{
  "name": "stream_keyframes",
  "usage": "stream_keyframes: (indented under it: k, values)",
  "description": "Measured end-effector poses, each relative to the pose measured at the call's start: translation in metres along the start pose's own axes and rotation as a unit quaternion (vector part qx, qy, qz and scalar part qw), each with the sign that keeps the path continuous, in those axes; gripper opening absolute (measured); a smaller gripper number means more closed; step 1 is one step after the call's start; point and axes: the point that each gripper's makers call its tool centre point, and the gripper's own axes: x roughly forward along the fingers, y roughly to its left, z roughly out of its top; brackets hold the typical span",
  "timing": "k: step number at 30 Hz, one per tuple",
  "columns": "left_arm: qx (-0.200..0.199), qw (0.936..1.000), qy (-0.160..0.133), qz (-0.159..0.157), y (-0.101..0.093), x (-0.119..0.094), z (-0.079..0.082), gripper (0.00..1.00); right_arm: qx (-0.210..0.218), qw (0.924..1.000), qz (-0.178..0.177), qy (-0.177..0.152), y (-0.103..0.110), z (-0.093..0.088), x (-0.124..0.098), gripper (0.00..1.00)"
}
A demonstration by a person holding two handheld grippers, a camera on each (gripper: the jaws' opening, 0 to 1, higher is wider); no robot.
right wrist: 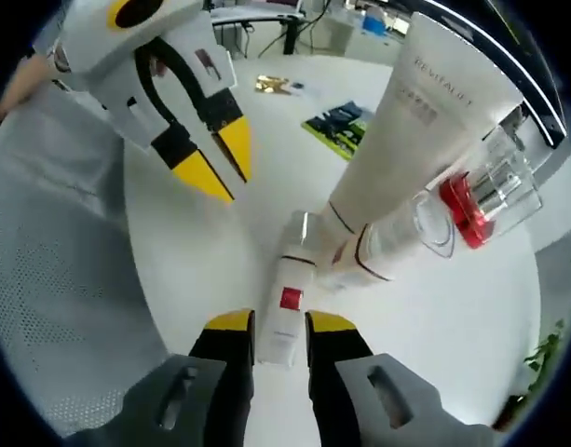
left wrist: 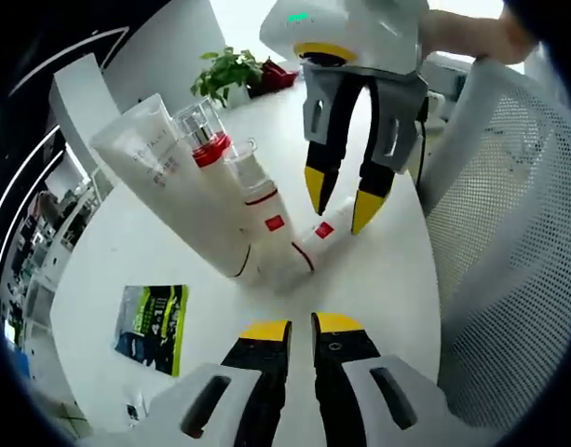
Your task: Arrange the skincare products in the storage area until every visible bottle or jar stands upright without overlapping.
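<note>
Several skincare products lie in a heap on the round white table (left wrist: 127, 270). A large white tube (left wrist: 173, 177) (right wrist: 406, 130) rests against a clear-capped bottle with a red collar (left wrist: 206, 140) (right wrist: 476, 200) and a second clear-capped bottle (left wrist: 252, 182) (right wrist: 397, 242). A small white bottle with a red label (left wrist: 308, 247) (right wrist: 283, 317) lies flat in front of them. My right gripper (left wrist: 341, 200) (right wrist: 280, 323) has its jaws against both sides of that bottle's end. My left gripper (left wrist: 302, 328) (right wrist: 220, 168) hovers nearby with its jaws almost together, holding nothing.
A green and black leaflet (left wrist: 155, 326) (right wrist: 341, 121) lies on the table. A potted plant (left wrist: 229, 74) stands at the far edge, and a small gold item (right wrist: 280, 86) lies beyond the leaflet. A white mesh chair (left wrist: 509, 233) (right wrist: 52, 279) borders the table.
</note>
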Motion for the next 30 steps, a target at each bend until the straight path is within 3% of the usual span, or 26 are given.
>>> stream_keyframes:
  k: [10, 17, 23, 27, 30]
  values:
    - [-0.074, 0.9971, -0.012, -0.01, 0.002, -0.004, 0.003, 0.13, 0.028, 0.9996, 0.008, -0.003, 0.005, -0.001, 0.014, 0.19]
    - [-0.126, 0.9914, 0.007, -0.034, -0.006, -0.002, -0.008, 0.15, 0.044, 0.9986, 0.02, -0.023, 0.013, 0.011, 0.016, 0.18]
    - [-0.198, 0.9796, 0.002, -0.037, 0.001, -0.007, -0.013, 0.15, 0.078, 0.9943, 0.032, -0.065, 0.013, 0.025, 0.004, 0.17]
    - [-0.249, 0.9666, 0.005, -0.06, -0.003, -0.005, -0.02, 0.13, 0.078, 0.994, 0.028, -0.071, 0.013, 0.025, 0.001, 0.16]
    - [-0.283, 0.9554, 0.006, -0.085, -0.012, -0.002, -0.022, 0.13, 0.1, 0.9899, 0.033, -0.094, 0.013, 0.03, -0.005, 0.16]
